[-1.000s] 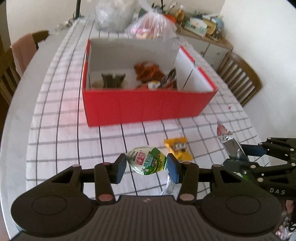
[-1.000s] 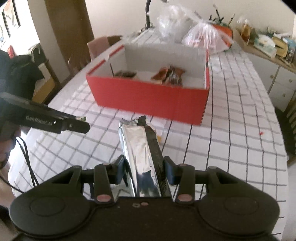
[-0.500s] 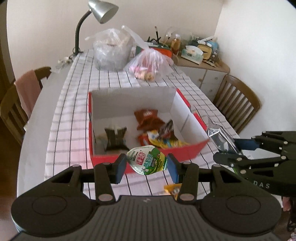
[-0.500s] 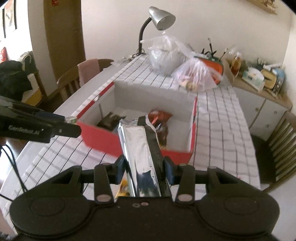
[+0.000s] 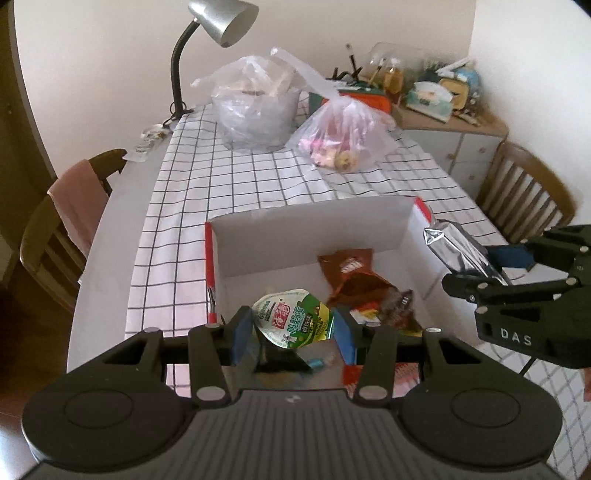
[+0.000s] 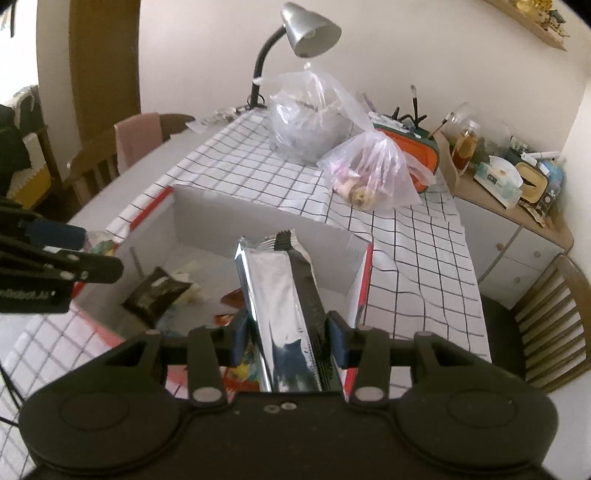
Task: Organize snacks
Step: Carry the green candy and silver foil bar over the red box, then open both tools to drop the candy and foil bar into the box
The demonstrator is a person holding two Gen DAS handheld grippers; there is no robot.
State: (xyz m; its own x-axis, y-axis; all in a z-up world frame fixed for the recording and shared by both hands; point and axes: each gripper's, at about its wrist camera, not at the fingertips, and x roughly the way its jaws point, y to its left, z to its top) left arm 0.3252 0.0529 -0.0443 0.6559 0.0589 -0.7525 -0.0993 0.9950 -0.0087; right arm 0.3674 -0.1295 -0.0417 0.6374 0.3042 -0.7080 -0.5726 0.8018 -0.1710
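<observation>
Both grippers loaded over the red box (image 5: 209,266).
Left wrist view: my left gripper (image 5: 293,328) clamps a green-lidded snack cup (image 5: 293,319) – above the box's inside. Right wrist view: my right gripper (image 6: 288,338) grips a silver foil packet (image 6: 280,306) – over the box's near right corner.

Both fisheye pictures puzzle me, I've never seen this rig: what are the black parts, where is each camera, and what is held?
No robot here: a person carries a two-finger gripper in each hand, with a camera on each looking along its fingers. The left wrist view shows the left gripper shut on a green-labelled snack cup. The right wrist view shows the right gripper shut on a silver foil packet. Each gripper also shows at the edge of the other's view. Both hang over an open red box that already holds snacks, on a table with a checked tablecloth. Behind stand plastic bags and a lamp.
</observation>
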